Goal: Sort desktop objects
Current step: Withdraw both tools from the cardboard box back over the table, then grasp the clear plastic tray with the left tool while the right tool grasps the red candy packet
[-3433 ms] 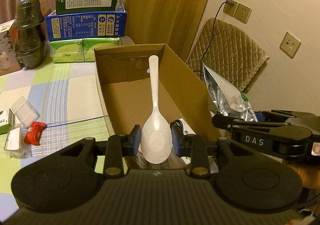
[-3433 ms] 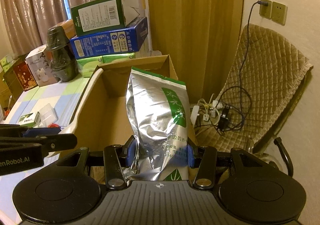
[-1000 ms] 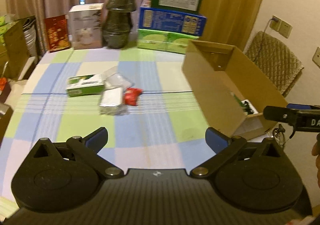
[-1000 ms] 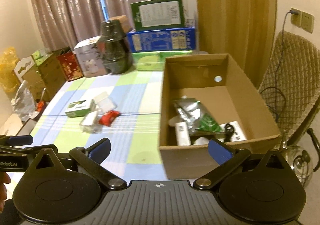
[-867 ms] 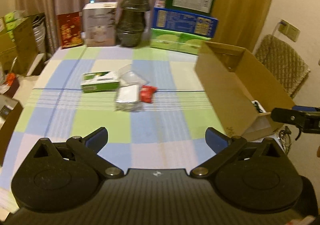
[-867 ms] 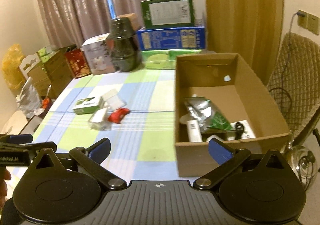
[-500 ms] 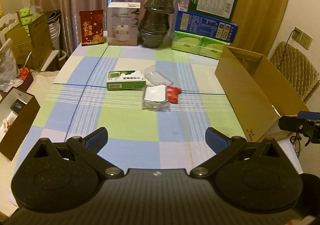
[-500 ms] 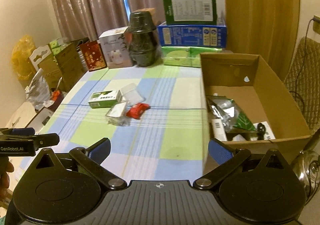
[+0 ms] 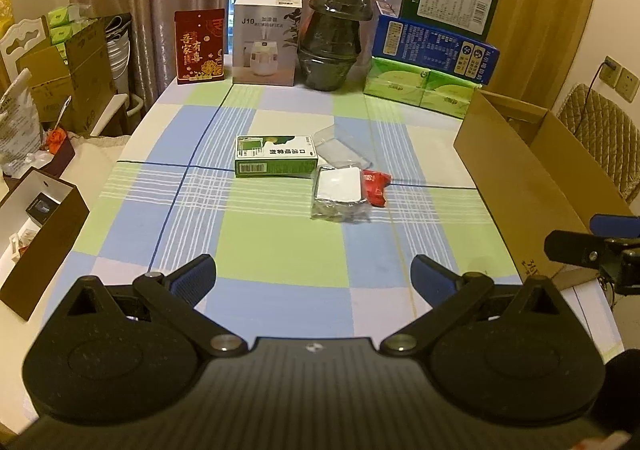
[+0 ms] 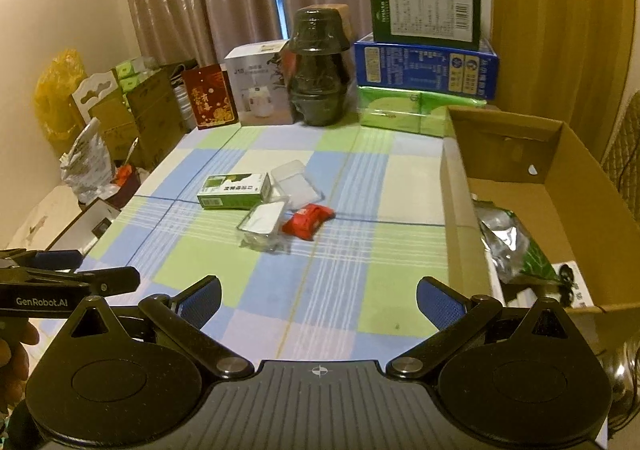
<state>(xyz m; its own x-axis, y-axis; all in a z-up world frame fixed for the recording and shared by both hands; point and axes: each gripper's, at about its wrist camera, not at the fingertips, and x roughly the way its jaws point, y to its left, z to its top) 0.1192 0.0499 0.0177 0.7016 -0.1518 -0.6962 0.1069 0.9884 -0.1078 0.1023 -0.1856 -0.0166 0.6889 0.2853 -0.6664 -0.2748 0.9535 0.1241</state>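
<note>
On the checked tablecloth lie a green-and-white box (image 9: 276,161) (image 10: 234,190), a clear plastic case (image 9: 342,142) (image 10: 296,182), a white-faced clear packet (image 9: 340,196) (image 10: 264,224) and a red packet (image 9: 376,188) (image 10: 308,221). At the table's right stands an open cardboard box (image 9: 532,170) (image 10: 560,218) holding a silver-and-green pouch (image 10: 510,246). My left gripper (image 9: 312,278) is open and empty, well short of the items. My right gripper (image 10: 318,296) is also open and empty.
Along the table's far edge stand a red card (image 9: 200,46), a white humidifier box (image 9: 266,40), a dark stacked pot (image 9: 334,30) and piled green and blue boxes (image 9: 434,50). Cardboard boxes (image 9: 64,86) and bags crowd the floor on the left.
Both grippers let go of the spoon and the pouch into the cardboard box, opened, and drew back from it. The views have swung left and now face the items on the table.
</note>
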